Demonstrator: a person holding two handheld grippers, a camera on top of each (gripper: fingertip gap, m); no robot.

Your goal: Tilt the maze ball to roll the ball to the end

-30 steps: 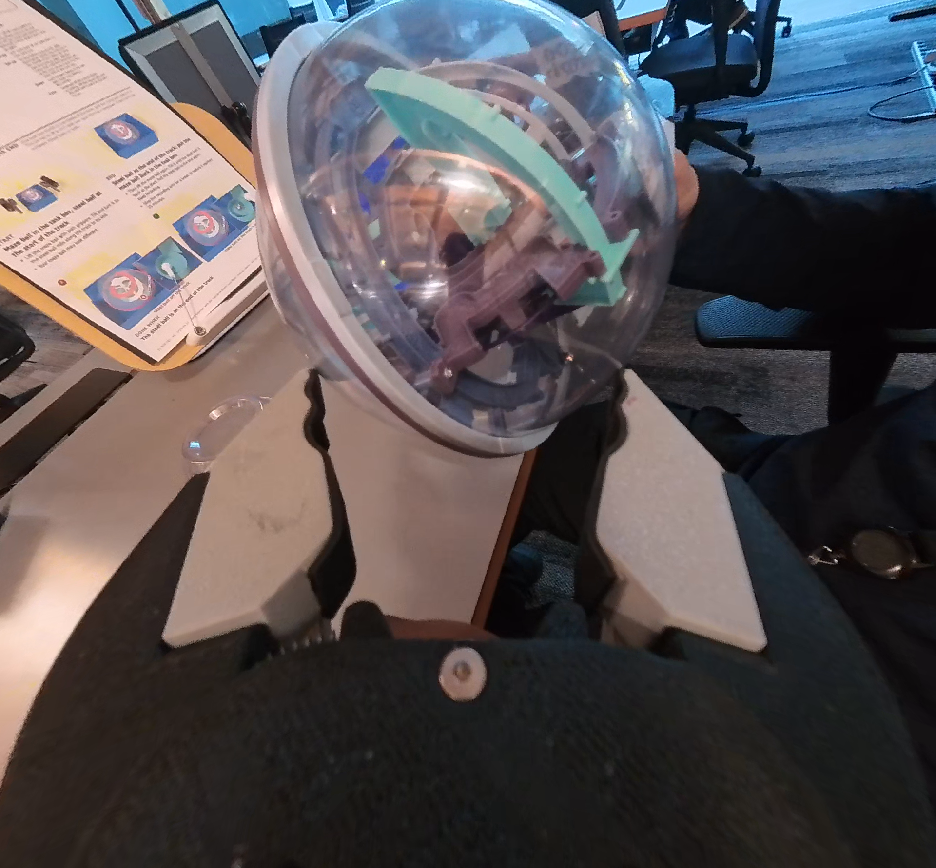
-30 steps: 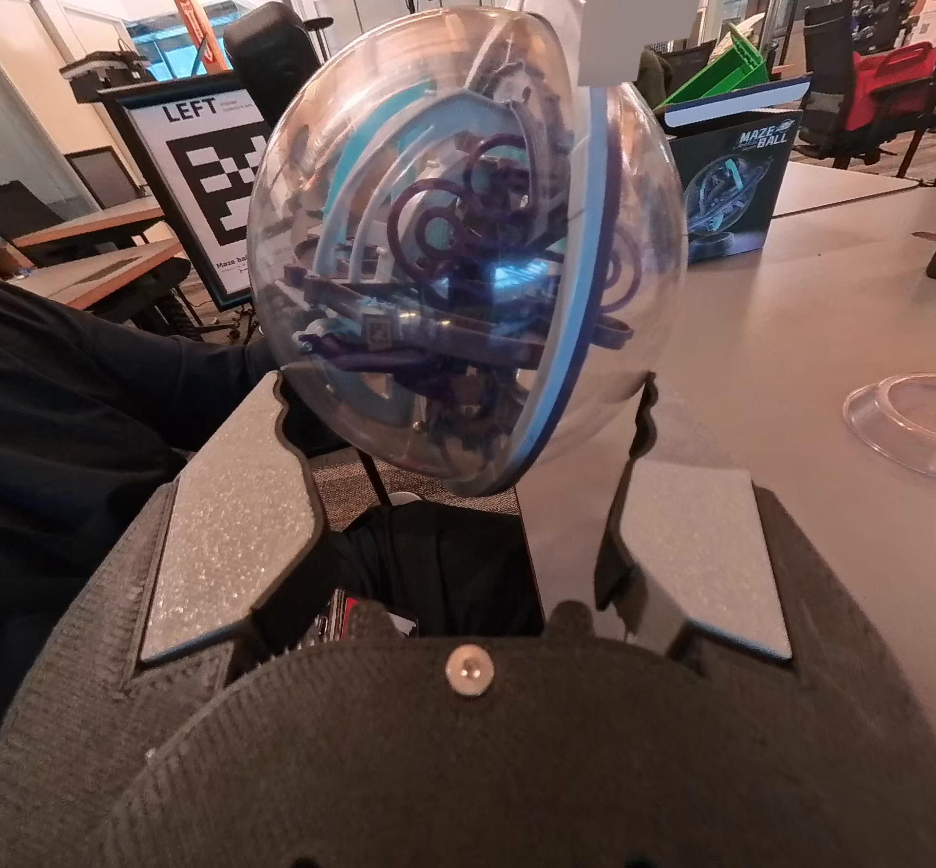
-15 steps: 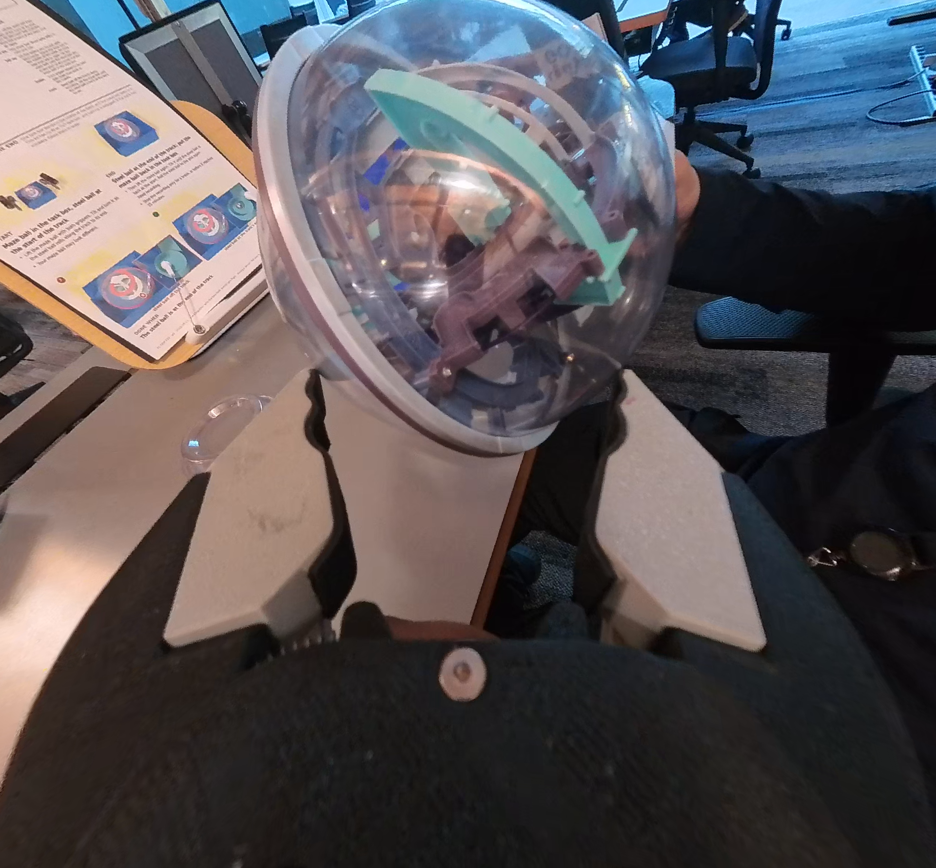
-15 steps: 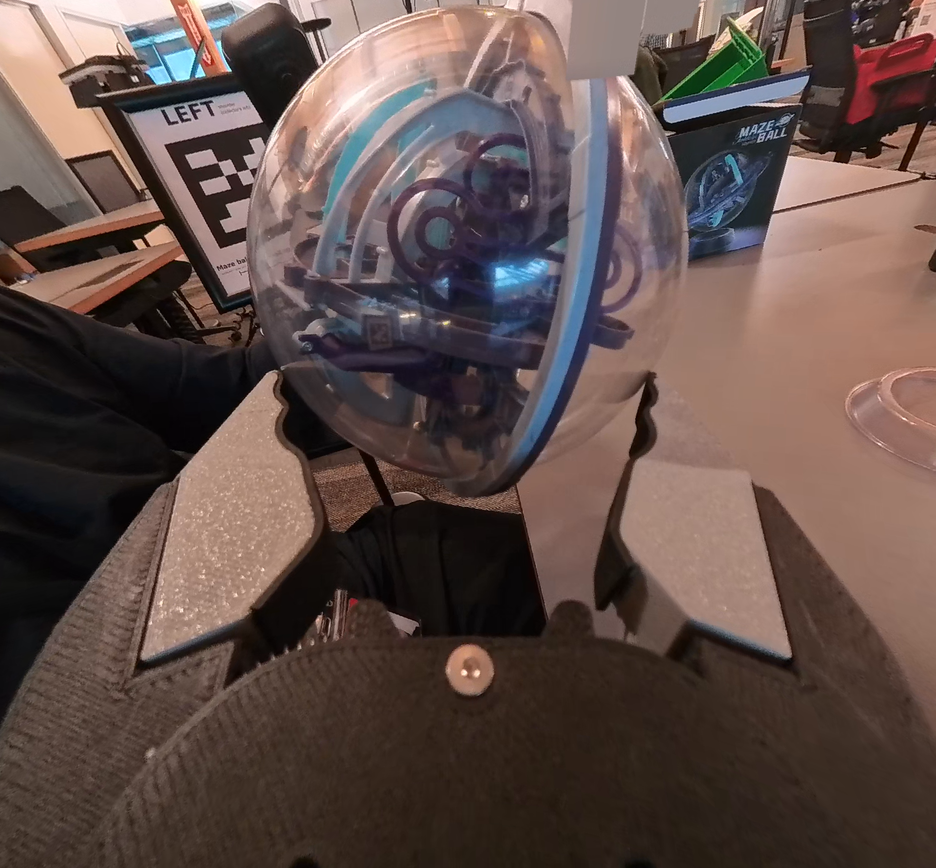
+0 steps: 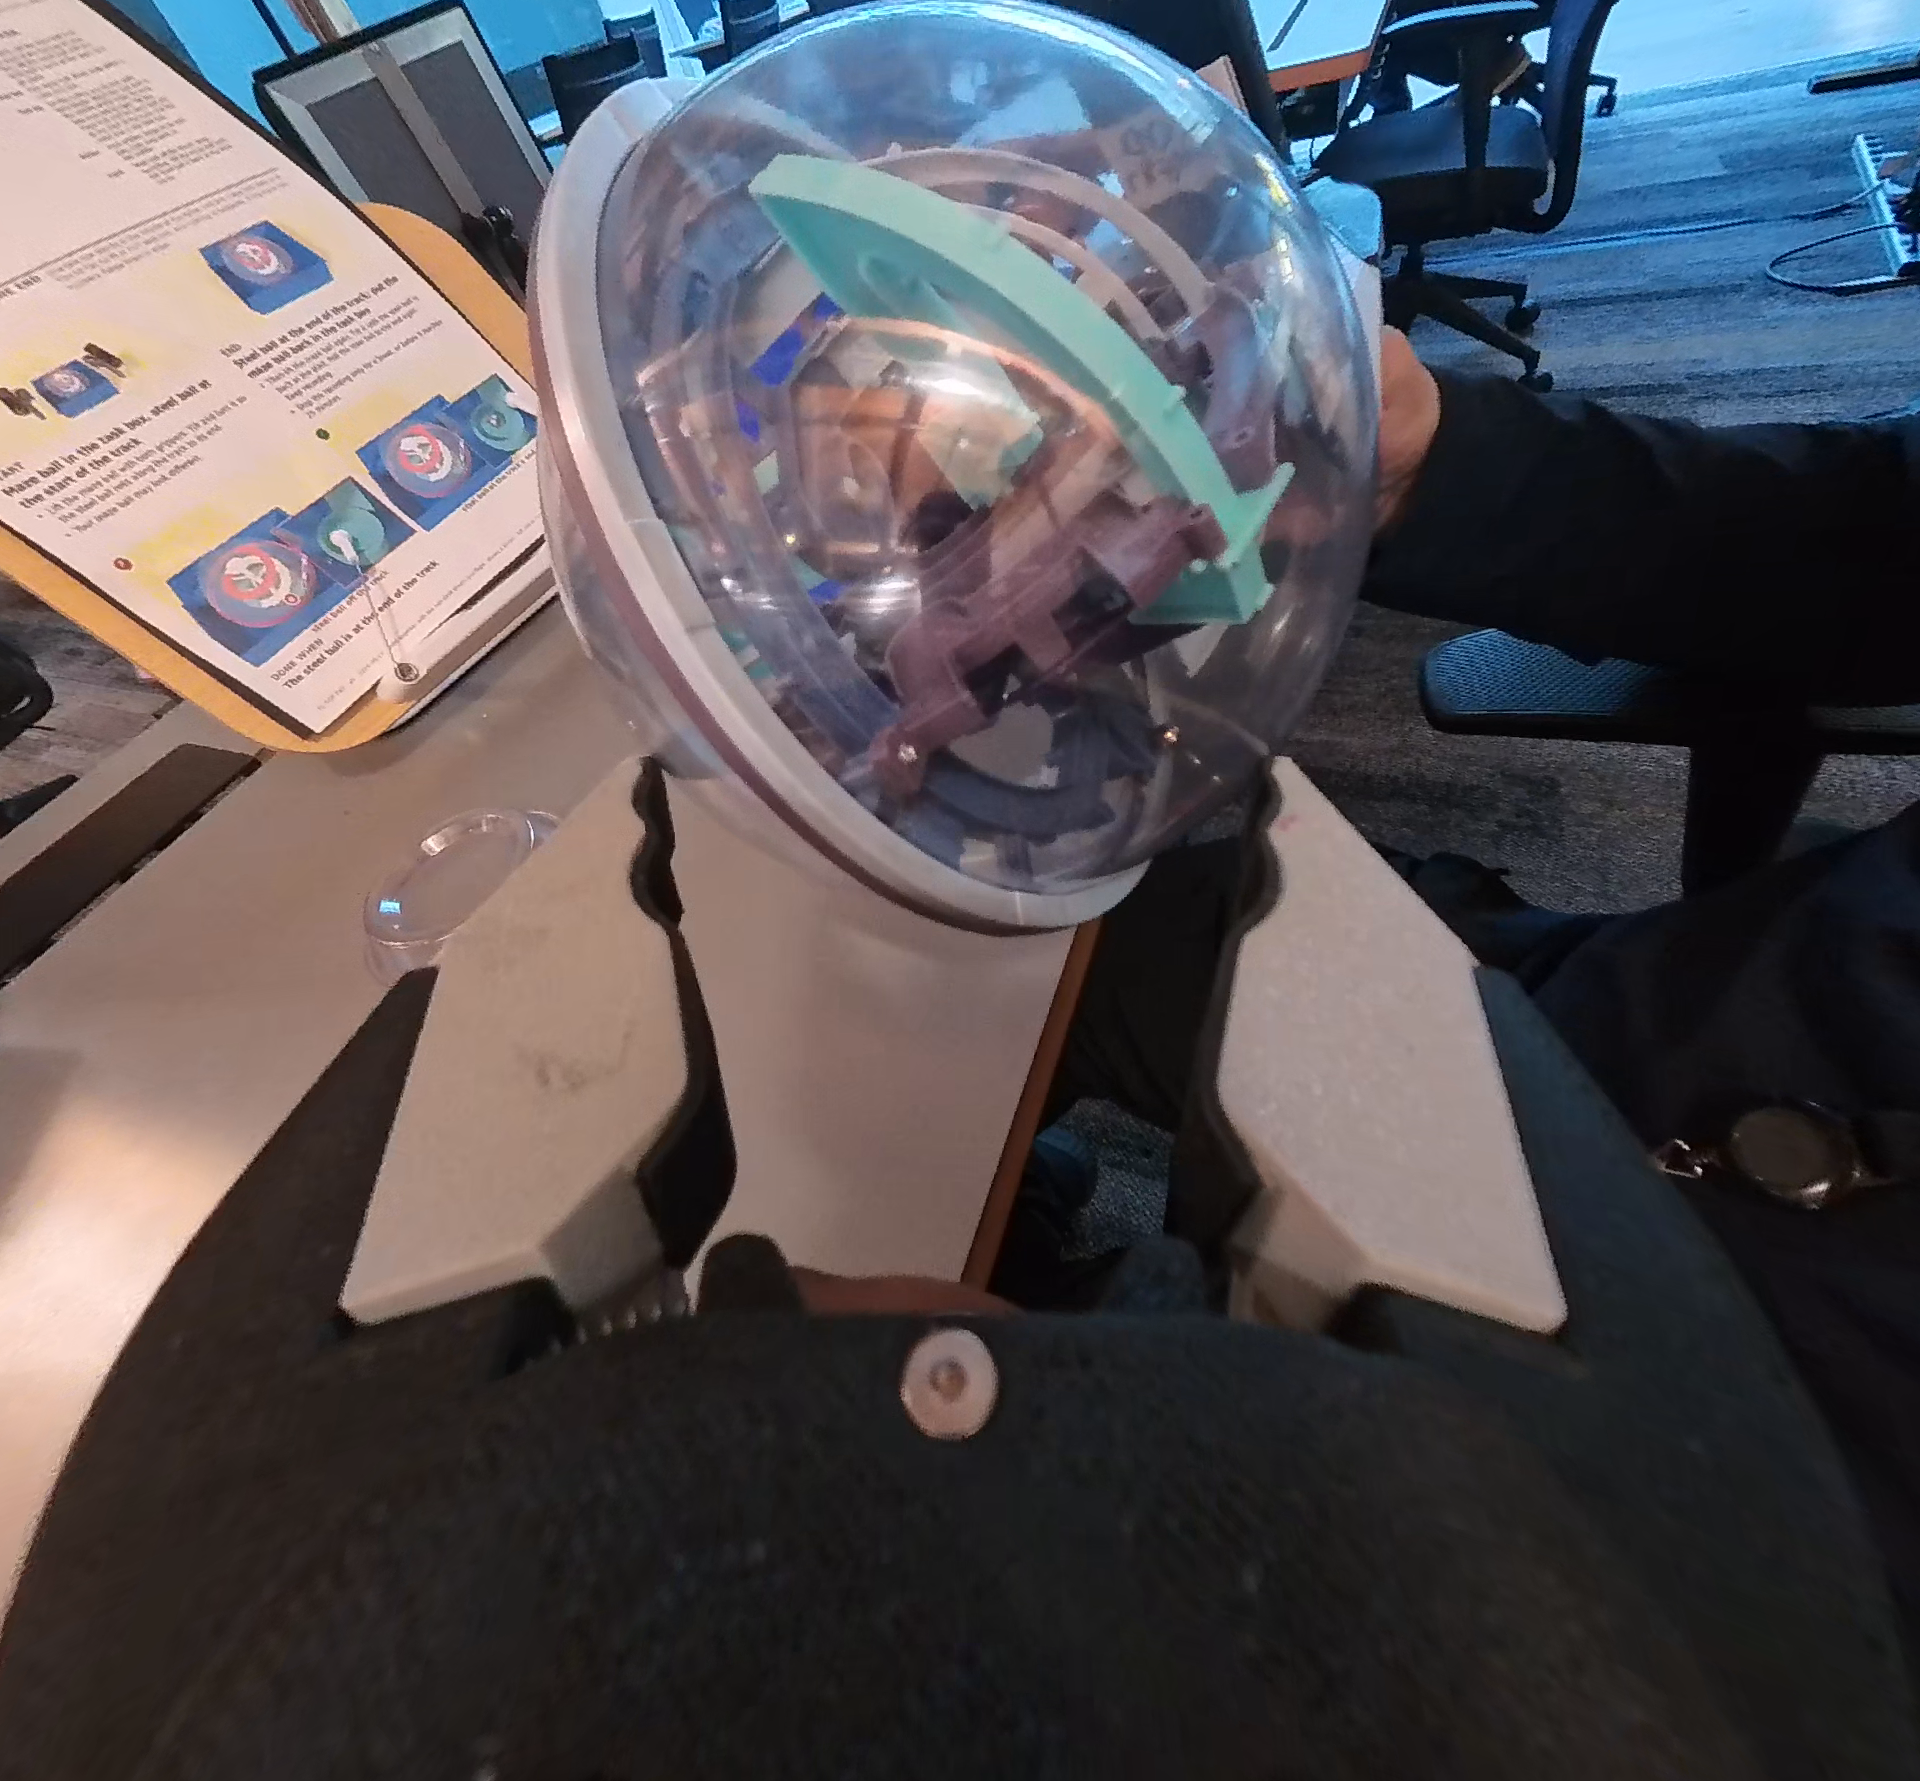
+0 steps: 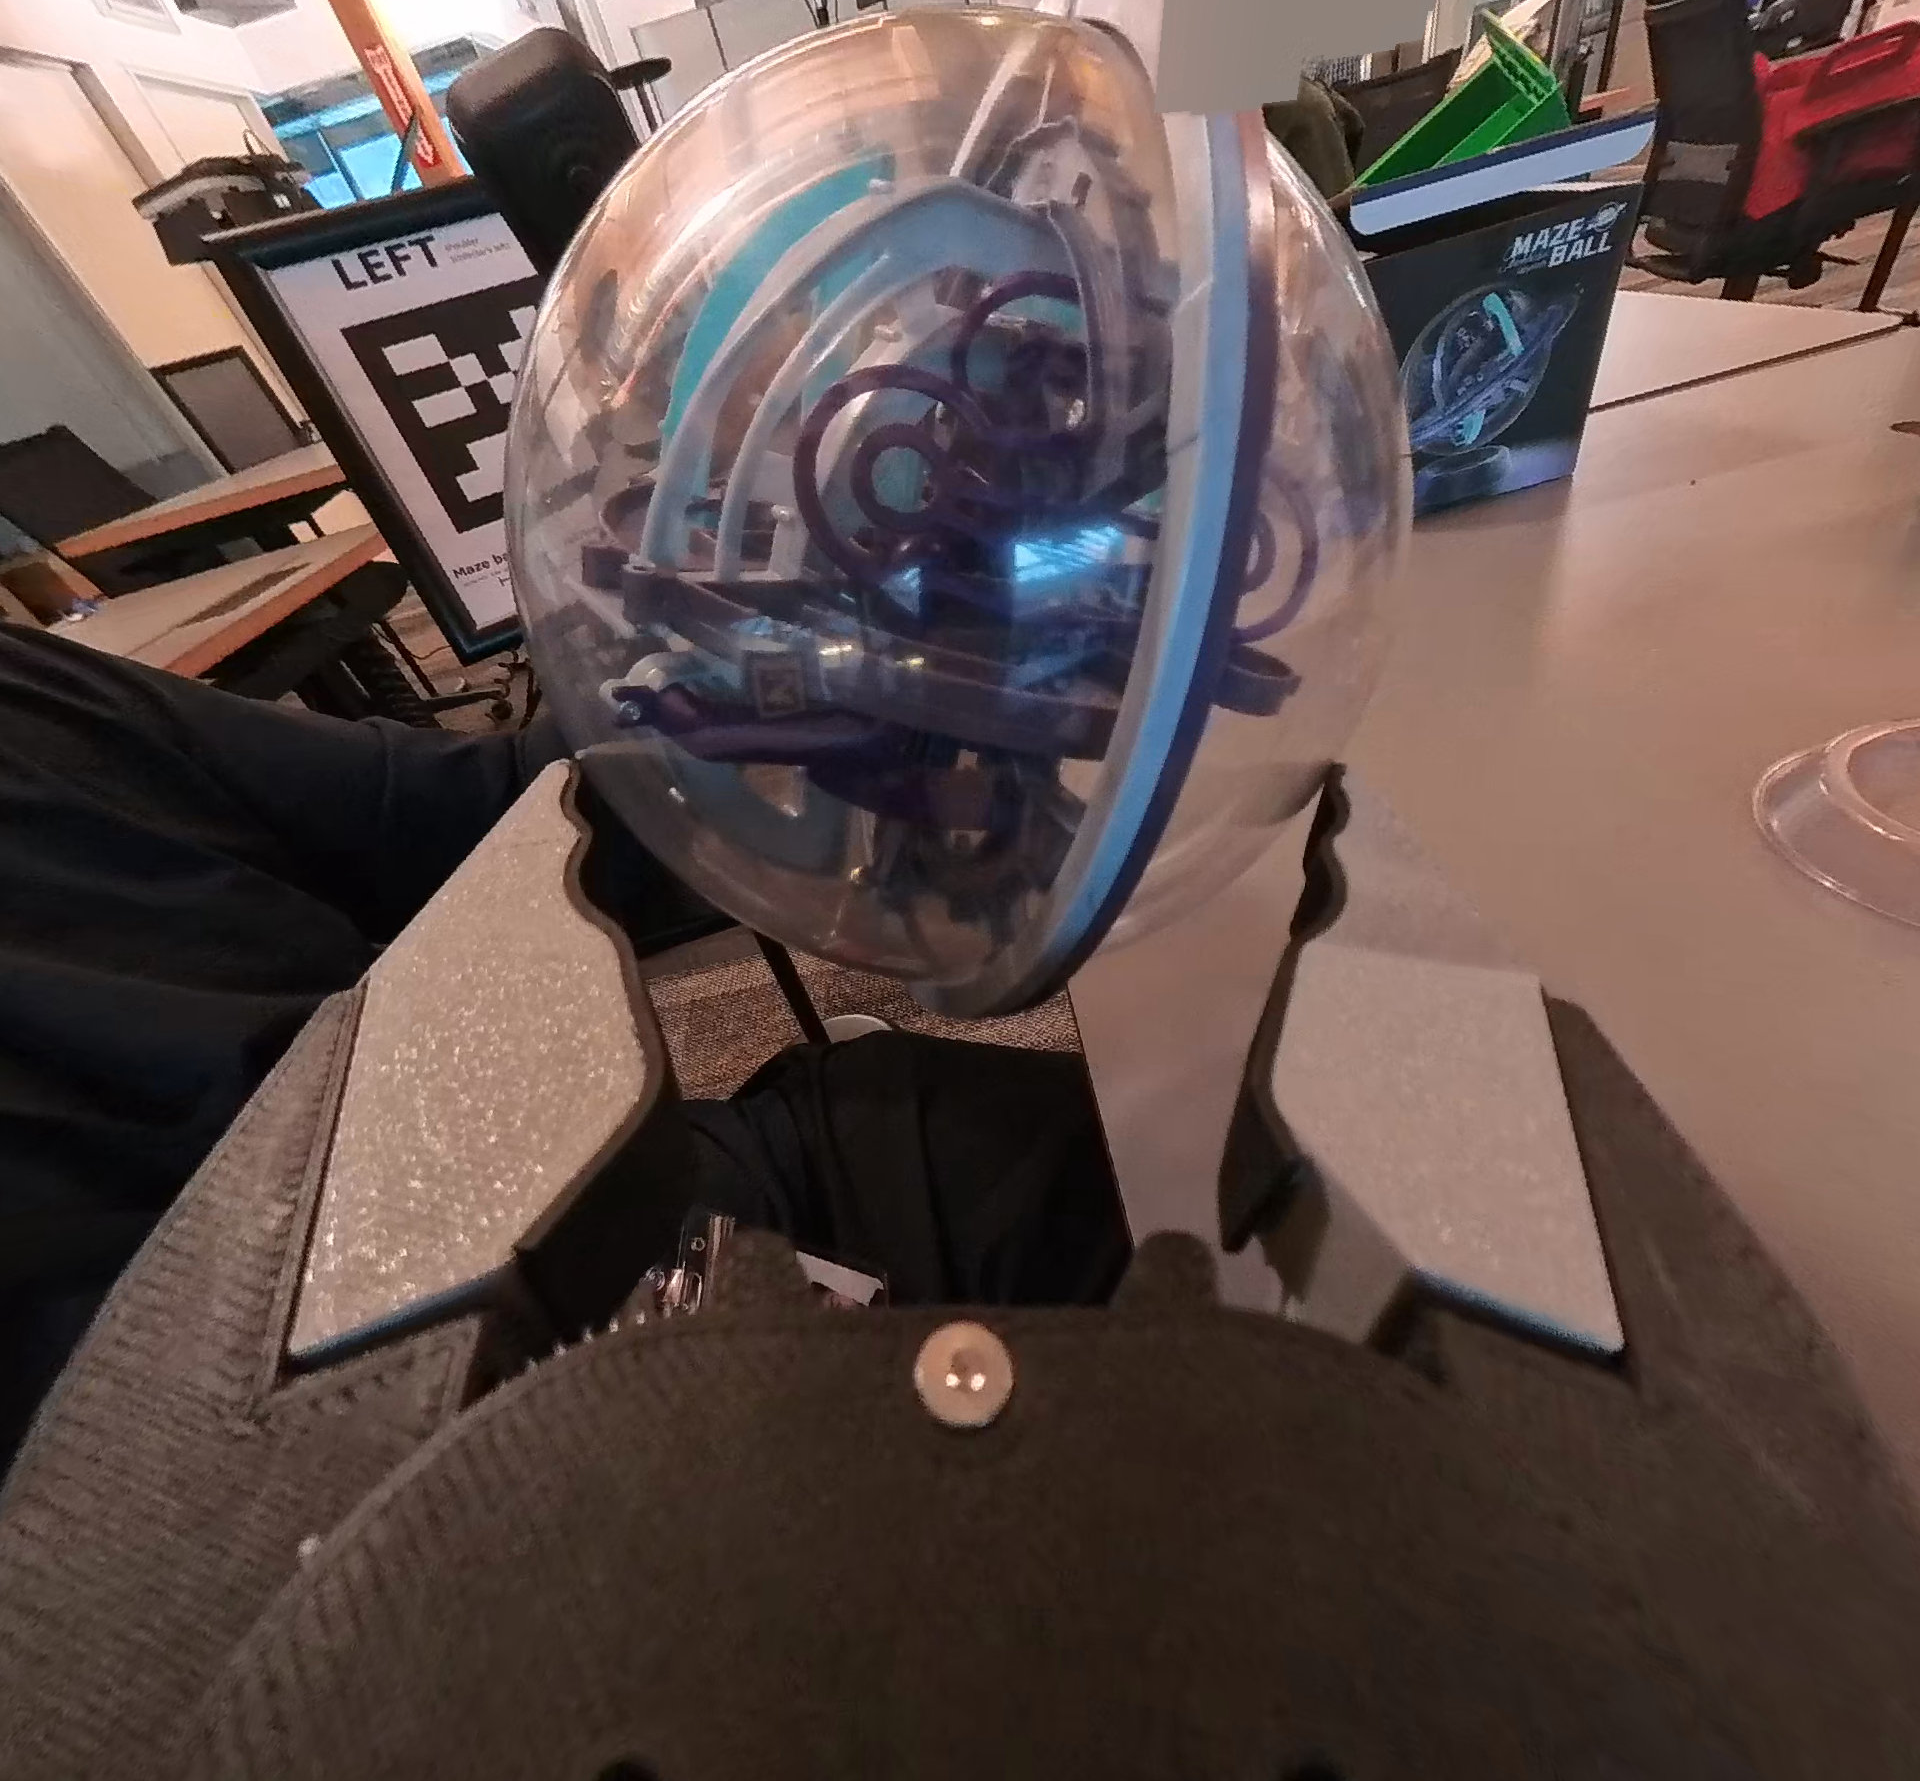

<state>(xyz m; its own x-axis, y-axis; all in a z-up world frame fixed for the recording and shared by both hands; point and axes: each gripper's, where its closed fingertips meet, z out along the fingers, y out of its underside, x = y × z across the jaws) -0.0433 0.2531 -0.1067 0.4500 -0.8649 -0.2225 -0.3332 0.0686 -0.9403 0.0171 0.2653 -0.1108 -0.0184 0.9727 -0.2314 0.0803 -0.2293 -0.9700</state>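
Barely anything is changing since a second ago: both the left gripper (image 5: 951, 786) and right gripper (image 6: 956, 775) are staying clamped on the maze ball (image 5: 956, 505), lifted over the table (image 6: 1621, 630) edge, so tilting should be going slowly.

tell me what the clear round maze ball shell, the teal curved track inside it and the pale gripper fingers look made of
Clear round maze ball shell: looks like hard glossy transparent plastic; it shows reflections and the inside is visible through it.
Teal curved track: opaque matte moulded plastic, with crisp edges and small pegs.
Pale gripper fingers: probably 3D-printed plastic; their faces look grainy and speckled, with dark, possibly rubbery wavy pads on the inner edges.
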